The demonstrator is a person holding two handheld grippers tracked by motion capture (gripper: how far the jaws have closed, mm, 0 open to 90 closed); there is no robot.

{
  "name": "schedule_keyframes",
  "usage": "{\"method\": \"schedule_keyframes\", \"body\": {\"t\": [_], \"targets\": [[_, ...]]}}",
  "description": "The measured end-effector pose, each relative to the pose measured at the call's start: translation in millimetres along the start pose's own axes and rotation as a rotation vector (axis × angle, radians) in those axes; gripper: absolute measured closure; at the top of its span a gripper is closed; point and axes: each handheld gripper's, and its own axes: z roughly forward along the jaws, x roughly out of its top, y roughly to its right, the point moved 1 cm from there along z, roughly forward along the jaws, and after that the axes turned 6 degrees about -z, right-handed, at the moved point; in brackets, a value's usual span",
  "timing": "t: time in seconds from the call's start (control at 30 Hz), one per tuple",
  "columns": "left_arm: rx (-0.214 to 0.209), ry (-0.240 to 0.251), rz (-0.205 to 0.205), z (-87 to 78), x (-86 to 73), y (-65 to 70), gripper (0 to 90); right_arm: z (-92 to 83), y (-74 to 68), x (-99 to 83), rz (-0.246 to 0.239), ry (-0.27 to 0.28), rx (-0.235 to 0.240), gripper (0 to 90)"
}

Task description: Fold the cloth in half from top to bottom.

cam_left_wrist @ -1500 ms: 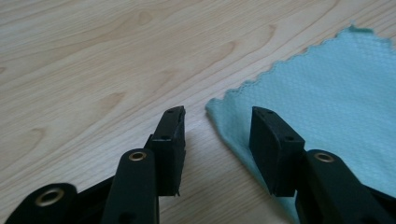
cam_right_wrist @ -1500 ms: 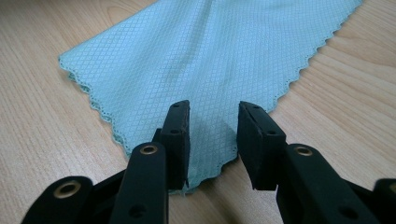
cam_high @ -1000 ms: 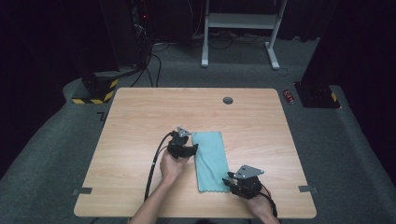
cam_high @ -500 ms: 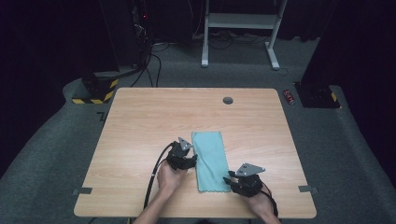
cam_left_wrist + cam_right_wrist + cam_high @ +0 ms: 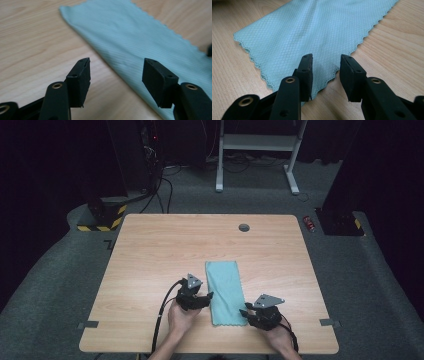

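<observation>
With the left gripper just opened and empty beside the folded teal microfibre cloth and the right gripper gaping over its near corner, a shallow pinch could slip off and unfold it.

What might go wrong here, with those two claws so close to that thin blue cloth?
1. The cloth lies flat on the table, so the open right gripper, poised over its near corner, may close on wood and miss the thin fabric.
2. The left gripper, whose jaws have just been opening, stands astride the cloth's long edge with nothing between them; it could push the edge into a wrinkle rather than lift it.
3. If one side alone grips, the cloth may drag askew.
</observation>
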Motion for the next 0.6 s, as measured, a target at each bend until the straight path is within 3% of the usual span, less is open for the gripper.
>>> {"method": "schedule_keyframes", "body": {"t": [0.23, 0.6], "targets": [[0.067, -0.03, 0.076, 2.9, -14.3, 13.3, 39.4, -2.3, 1.3, -0.1, 0.002, 0.012, 0.002, 63.0], [0.097, -0.032, 0.099, -4.5, -22.2, 14.1, 40.2, -5.5, 3.2, -2.6, -0.001, 0.015, 0.009, 62.5]]}}
